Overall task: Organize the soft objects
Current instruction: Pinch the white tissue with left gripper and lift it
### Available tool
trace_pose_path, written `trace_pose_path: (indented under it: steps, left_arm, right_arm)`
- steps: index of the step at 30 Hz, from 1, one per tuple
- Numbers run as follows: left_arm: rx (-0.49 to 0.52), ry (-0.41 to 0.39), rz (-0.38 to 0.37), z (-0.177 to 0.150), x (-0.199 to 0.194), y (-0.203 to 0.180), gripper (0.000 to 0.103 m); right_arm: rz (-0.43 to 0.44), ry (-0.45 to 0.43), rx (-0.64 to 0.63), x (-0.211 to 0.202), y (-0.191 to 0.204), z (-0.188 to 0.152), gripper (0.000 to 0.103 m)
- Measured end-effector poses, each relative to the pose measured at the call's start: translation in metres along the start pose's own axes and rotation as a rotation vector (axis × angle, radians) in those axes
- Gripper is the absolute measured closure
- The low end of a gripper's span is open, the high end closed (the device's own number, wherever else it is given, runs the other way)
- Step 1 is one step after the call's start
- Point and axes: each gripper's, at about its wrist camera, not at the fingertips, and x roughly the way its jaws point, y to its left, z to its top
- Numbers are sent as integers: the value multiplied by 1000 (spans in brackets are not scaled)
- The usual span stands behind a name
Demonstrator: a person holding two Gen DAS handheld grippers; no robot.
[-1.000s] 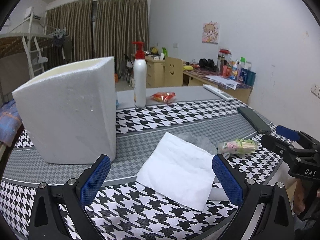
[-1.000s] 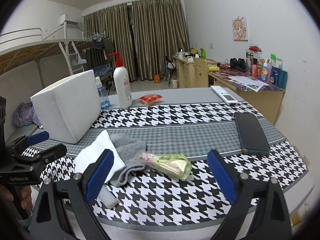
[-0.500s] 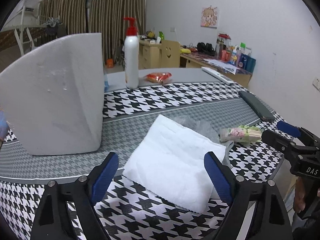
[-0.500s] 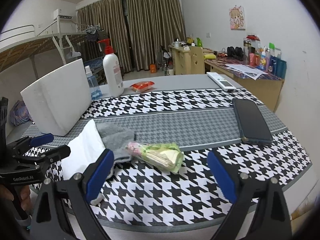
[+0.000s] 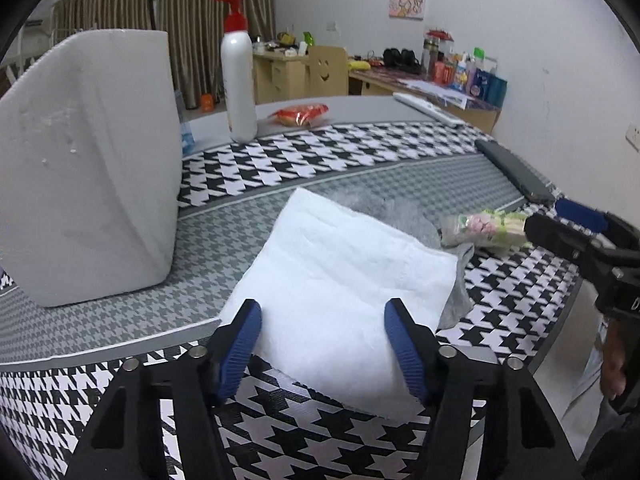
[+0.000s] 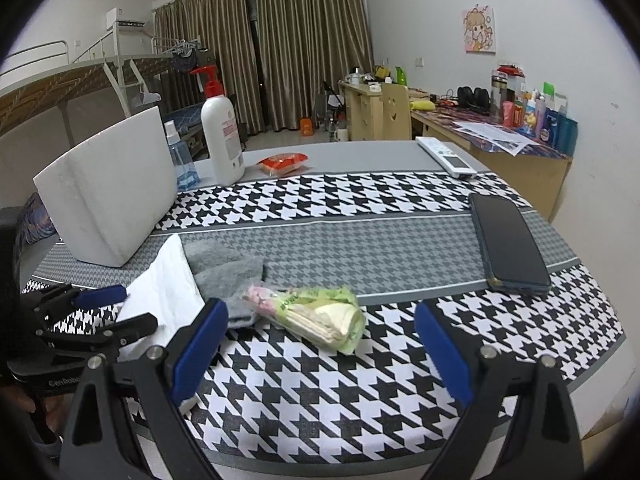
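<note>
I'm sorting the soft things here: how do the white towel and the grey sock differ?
The white towel is folded into a thick, neat pad; the grey sock lies limp and rumpled. The towel is the larger and lies partly on the sock, which shows only past its far and right edges. The towel sits between the left gripper's jaws; the sock lies clear of both grippers. Both are fabric, lying on the houndstooth tablecloth.

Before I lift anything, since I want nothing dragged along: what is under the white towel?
A grey sock lies partly under the white towel's far edge, its other end beside the green packet. The towel covers the rest of it and the tablecloth below; anything more there is hidden.
</note>
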Motion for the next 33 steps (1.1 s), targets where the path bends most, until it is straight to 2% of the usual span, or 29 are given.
trace_pose_path:
  steps: [6,10,11,13,15,18,30,33]
  left_arm:
    - [-4,29,-18,-2,5,1,49]
    - [-3,27,-24,-1,7,0,67]
    - [-3,26,-28,-1,6,0,69]
    - [-1,24,-39,-2,5,0,81]
    - [-1,22,-48,-3,5,0,83]
    - [-19,12,-66,-2,1,5,90]
    - [-44,-41,-113,-1,-20,16,94]
    - [-48,-53,-117,0,-25,17,94]
  right_arm:
    - [-4,0,1,1,-1,1,6]
    - [-9,13,4,4,-3,0,6]
    - [-9,15,4,5,-3,0,6]
    - [-6,19,3,6,-3,1,6]
    - [-1,20,-1,7,-3,1,6]
    - [5,23,-7,10,-1,3,6]
    - [21,56,-21,22,4,5,7]
    - [15,69,-25,25,5,6,12]
